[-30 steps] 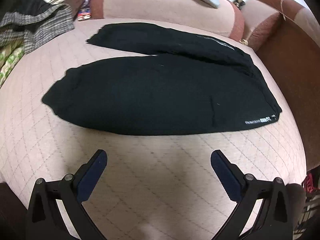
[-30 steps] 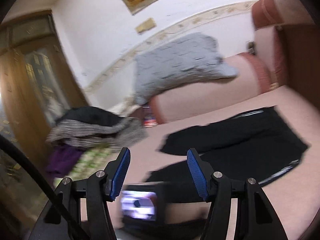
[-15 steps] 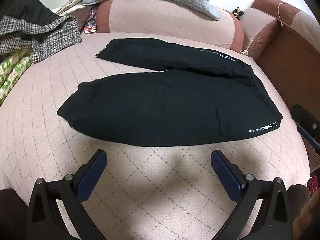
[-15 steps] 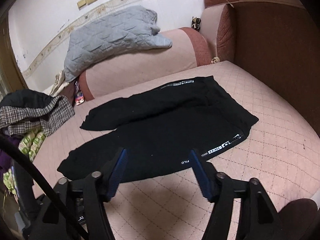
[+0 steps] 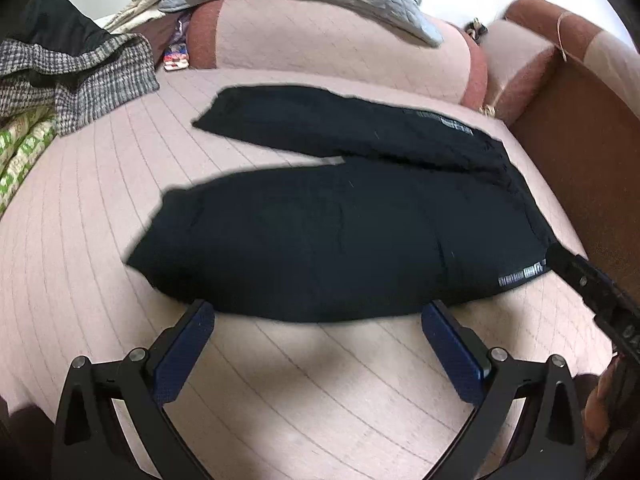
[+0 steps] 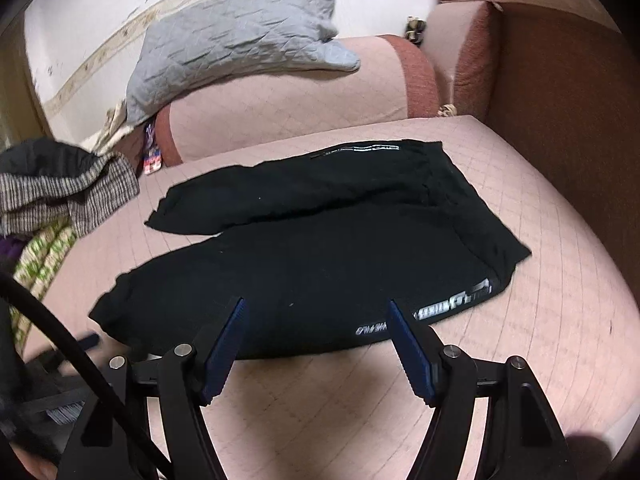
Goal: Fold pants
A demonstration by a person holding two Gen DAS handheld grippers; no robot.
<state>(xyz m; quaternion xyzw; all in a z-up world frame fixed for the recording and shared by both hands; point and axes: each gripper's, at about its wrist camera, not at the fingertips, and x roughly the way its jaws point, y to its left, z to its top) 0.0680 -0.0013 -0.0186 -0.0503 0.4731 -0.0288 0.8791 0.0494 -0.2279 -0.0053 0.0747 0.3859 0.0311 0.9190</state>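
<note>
lying draped over a pink bolster point(image 6: 280, 108): grey quilted blanket point(image 6: 236, 36); sitting piled at left: checked clothing point(image 5: 76, 76).

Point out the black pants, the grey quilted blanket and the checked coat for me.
pants point(image 6: 320, 264), right wrist view, middle of the near leg.
blanket point(image 6: 232, 36), right wrist view, centre of its quilted top.
coat point(image 5: 96, 76), left wrist view, checked fabric at the left edge.

Both wrist views low over the sofa seat, facing its backrest, sharing the pants point(image 5: 340, 236) point(image 6: 304, 256) close ahead
</note>
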